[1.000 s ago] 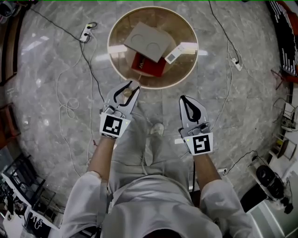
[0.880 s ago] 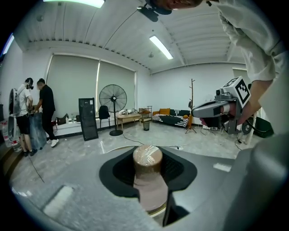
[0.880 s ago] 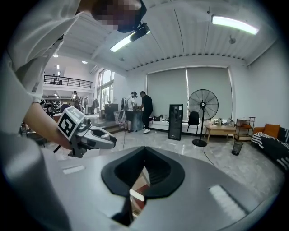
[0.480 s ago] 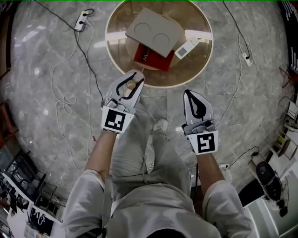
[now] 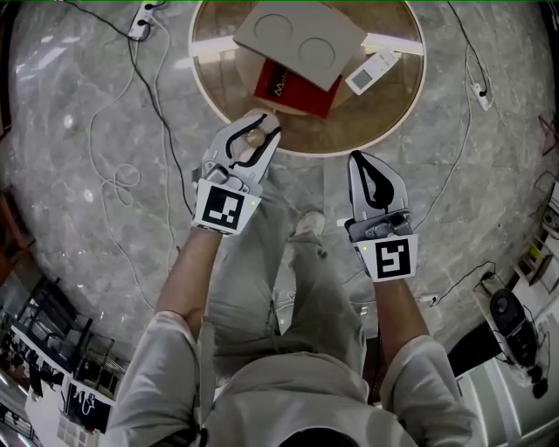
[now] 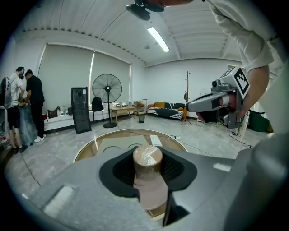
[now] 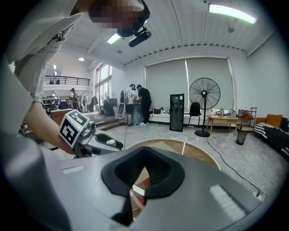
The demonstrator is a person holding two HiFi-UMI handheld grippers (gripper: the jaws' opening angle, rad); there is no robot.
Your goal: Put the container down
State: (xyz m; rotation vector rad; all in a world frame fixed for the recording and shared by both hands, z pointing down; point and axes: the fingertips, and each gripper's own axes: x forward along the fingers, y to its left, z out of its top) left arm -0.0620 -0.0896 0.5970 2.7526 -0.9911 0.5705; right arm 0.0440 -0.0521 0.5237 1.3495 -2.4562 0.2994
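My left gripper (image 5: 259, 125) is shut on a small brown container (image 5: 254, 137) with a shiny wrapped top, holding it upright over the near rim of the round wooden table (image 5: 389, 131). In the left gripper view the container (image 6: 147, 164) fills the gap between the jaws of the left gripper (image 6: 148, 180), with the table (image 6: 88, 149) just beyond. My right gripper (image 5: 362, 161) hovers short of the table's edge, to the right, shut with nothing in it. In its own view the right gripper (image 7: 131, 198) shows only a thin slit between the jaws.
On the table lie a grey cardboard tray (image 5: 297, 39), a red book (image 5: 293, 87) and a white remote-like device (image 5: 373, 72). Cables and a power strip (image 5: 140, 19) lie on the marble floor. A standing fan (image 6: 106, 90) and people (image 6: 31, 99) are far off.
Both grippers have moved forward toward the table. The left one, still holding the container, has gone from short of the rim to over it.
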